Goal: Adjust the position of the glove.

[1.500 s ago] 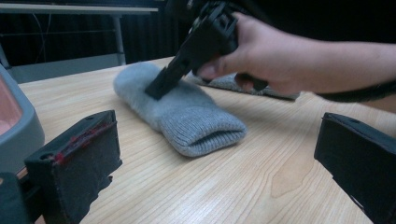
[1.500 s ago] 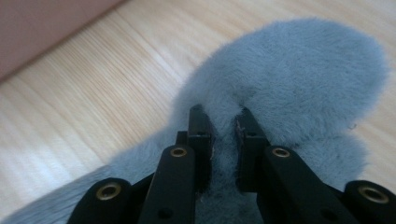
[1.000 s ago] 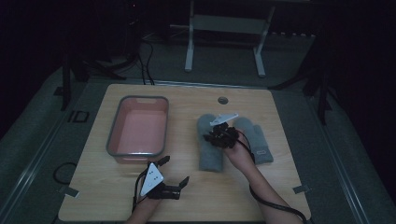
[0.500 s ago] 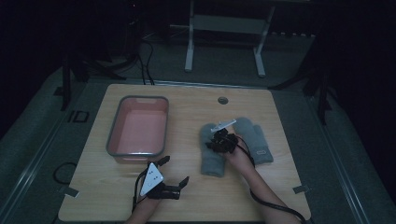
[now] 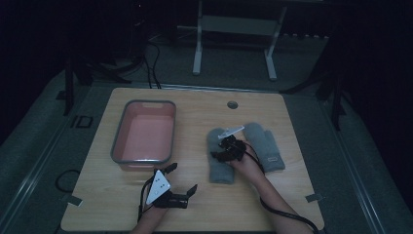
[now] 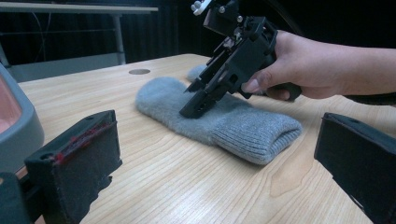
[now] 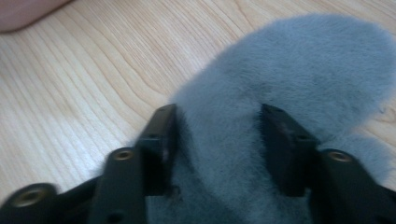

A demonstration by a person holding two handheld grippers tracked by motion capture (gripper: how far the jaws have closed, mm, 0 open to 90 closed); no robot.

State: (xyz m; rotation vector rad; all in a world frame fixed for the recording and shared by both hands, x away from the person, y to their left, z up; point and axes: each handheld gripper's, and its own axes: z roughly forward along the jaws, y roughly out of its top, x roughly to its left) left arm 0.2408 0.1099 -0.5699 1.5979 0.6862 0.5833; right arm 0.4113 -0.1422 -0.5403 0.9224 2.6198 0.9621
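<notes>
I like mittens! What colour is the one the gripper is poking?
Grey. The mitten shows best in the left gripper view.

We see two fuzzy grey mittens [image 5: 221, 158] [image 5: 264, 145], a pink tub [image 5: 144, 134] with a grey rim, black grippers [image 6: 223, 74], and a light wooden table [image 5: 195, 107].

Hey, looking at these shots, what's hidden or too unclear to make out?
- Label on the right mitten: too small and dim in the high view.
- Left mitten: cuff cut off by the right gripper view's bottom edge; the right tongs cover part.
- Pink tray: cut off by the left gripper view's edge.
</notes>
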